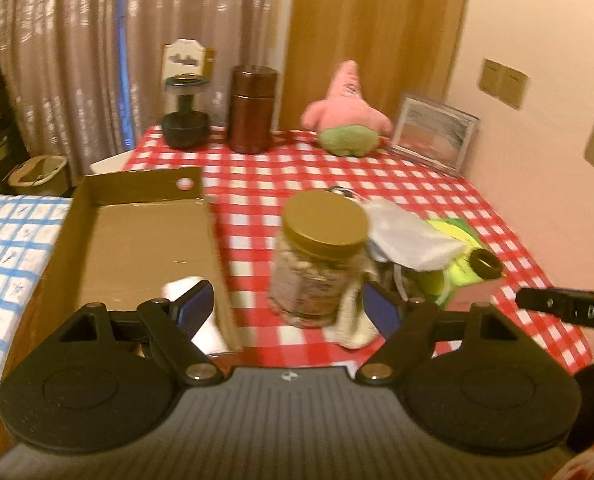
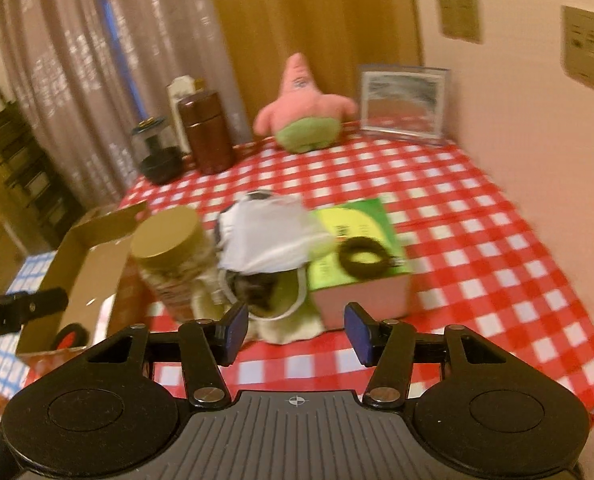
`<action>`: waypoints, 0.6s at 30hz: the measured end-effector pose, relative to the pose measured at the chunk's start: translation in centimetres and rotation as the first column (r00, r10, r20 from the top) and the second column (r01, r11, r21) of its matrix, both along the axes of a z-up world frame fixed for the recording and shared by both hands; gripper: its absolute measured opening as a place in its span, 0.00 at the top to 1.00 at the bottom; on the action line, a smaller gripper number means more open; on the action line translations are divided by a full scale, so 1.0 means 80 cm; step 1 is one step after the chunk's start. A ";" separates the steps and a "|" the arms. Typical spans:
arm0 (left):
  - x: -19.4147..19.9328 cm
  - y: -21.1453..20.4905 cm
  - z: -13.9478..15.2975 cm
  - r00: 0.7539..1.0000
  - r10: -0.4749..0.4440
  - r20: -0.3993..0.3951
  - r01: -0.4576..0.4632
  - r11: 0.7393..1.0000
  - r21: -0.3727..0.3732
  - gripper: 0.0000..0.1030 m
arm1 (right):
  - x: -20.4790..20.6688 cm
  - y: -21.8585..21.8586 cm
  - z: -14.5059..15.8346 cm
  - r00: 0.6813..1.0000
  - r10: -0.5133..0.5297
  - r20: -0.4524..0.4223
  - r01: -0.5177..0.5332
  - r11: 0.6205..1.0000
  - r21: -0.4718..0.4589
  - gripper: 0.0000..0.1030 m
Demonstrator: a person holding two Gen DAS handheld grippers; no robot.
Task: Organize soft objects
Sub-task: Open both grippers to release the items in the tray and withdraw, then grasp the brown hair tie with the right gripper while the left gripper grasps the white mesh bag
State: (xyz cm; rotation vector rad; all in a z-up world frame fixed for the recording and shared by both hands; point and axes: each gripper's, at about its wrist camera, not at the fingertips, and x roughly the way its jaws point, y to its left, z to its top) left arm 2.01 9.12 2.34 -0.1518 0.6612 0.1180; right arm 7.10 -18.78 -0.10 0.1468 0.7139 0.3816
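A pink starfish plush [image 1: 345, 116] [image 2: 303, 112] sits at the back of the red checked table. Mid-table, a white cloth [image 1: 409, 240] [image 2: 269, 240] lies over a dark pouch [image 2: 265, 292], with a cream cloth [image 1: 357, 320] [image 2: 293, 324] under them. An open cardboard box [image 1: 145, 186] [image 2: 89, 256] stands at the left with a white item [image 1: 181, 286] inside. My left gripper [image 1: 289, 310] is open, near the box's right wall and a gold-lidded jar [image 1: 321, 256] [image 2: 173, 248]. My right gripper [image 2: 295, 332] is open, short of the cream cloth, with nothing between its fingers.
A green-topped box [image 1: 461, 240] [image 2: 357, 224] carries a black ring [image 1: 487, 264] [image 2: 363, 256]. At the back stand a brown canister [image 1: 253, 108] [image 2: 207, 136], a dark grinder [image 1: 185, 116] and a photo frame [image 1: 433, 136] [image 2: 403, 100]. A blue checked cloth [image 1: 9, 260] lies left.
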 end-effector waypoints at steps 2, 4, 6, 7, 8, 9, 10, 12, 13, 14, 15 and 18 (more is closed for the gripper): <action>0.004 -0.016 -0.001 1.000 -0.025 -0.007 0.025 1.000 0.002 0.22 | 0.000 -0.015 0.002 1.000 -0.025 0.005 0.025 1.000 0.005 0.45; 0.008 -0.031 -0.002 0.999 -0.053 -0.013 0.053 0.999 -0.006 0.22 | 0.002 -0.028 0.004 0.999 -0.045 0.009 0.045 0.999 0.009 0.43; 0.013 -0.044 -0.002 0.997 -0.078 -0.017 0.077 0.997 -0.007 0.22 | 0.004 -0.038 0.006 0.998 -0.059 0.016 0.059 0.998 0.011 0.42; 0.016 -0.050 -0.002 0.996 -0.091 -0.019 0.091 0.996 -0.009 0.22 | 0.006 -0.042 0.007 0.998 -0.064 0.019 0.064 0.998 0.011 0.42; 0.017 -0.055 -0.002 0.995 -0.102 -0.019 0.102 0.995 -0.011 0.22 | 0.008 -0.045 0.008 0.997 -0.068 0.022 0.068 0.998 0.010 0.42; 0.019 -0.060 -0.001 0.994 -0.112 -0.019 0.111 0.994 -0.013 0.22 | 0.009 -0.048 0.008 0.997 -0.072 0.024 0.072 0.997 0.011 0.41; 0.021 -0.065 -0.001 0.993 -0.120 -0.019 0.120 0.993 -0.011 0.22 | 0.011 -0.050 0.008 0.997 -0.075 0.024 0.074 0.997 0.012 0.41; 0.026 -0.075 -0.001 0.990 -0.137 -0.022 0.137 0.991 -0.001 0.22 | 0.016 -0.054 0.006 0.997 -0.076 0.021 0.076 0.997 0.009 0.41; 0.029 -0.077 -0.001 0.989 -0.143 -0.024 0.143 0.990 0.001 0.22 | 0.020 -0.055 0.005 0.997 -0.074 0.020 0.074 0.997 0.006 0.41; 0.032 -0.081 -0.002 0.989 -0.148 -0.027 0.148 0.989 0.000 0.22 | 0.022 -0.056 0.004 0.997 -0.073 0.020 0.073 0.997 0.002 0.41; 0.034 -0.084 -0.004 0.988 -0.153 -0.030 0.153 0.988 -0.003 0.22 | 0.025 -0.056 0.002 0.997 -0.072 0.018 0.072 0.997 -0.001 0.41; 0.042 -0.091 -0.008 0.985 -0.166 -0.040 0.166 0.986 -0.003 0.22 | 0.034 -0.056 -0.004 0.998 -0.065 0.017 0.065 0.998 -0.012 0.41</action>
